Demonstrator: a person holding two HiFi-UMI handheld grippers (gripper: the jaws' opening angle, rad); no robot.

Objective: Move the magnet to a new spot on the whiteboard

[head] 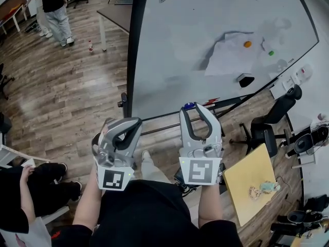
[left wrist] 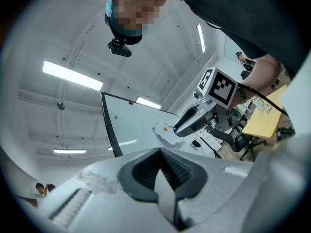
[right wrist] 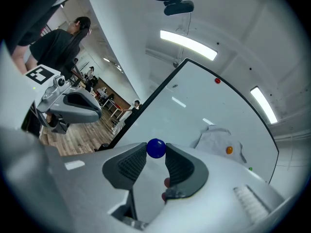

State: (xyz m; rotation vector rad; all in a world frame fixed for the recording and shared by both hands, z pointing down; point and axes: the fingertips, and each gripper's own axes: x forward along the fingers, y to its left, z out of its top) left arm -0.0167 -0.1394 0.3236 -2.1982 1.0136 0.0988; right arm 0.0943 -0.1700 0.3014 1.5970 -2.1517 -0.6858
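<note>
A small blue round magnet [head: 188, 106] [right wrist: 156, 148] sits pinched between the tips of my right gripper [head: 191, 109] [right wrist: 156, 153], which is shut on it. The magnet is held in the air short of the whiteboard [head: 205, 30] [right wrist: 194, 110], near its lower edge. An orange magnet [head: 247, 44] [right wrist: 229, 150] holds a sheet of paper [head: 229, 55] to the board, and a green magnet [head: 271, 52] sits beside it. My left gripper [head: 136, 122] [left wrist: 159, 151] hangs to the left of the right one, its jaws together with nothing in them.
A black eraser [head: 245, 80] clings low on the board, and a red magnet [right wrist: 217, 81] sits near its top edge. An office chair [head: 267, 130] and a yellow table [head: 252, 184] stand at the right. One person [head: 54, 9] stands at the far left and another [head: 31, 189] sits at the near left.
</note>
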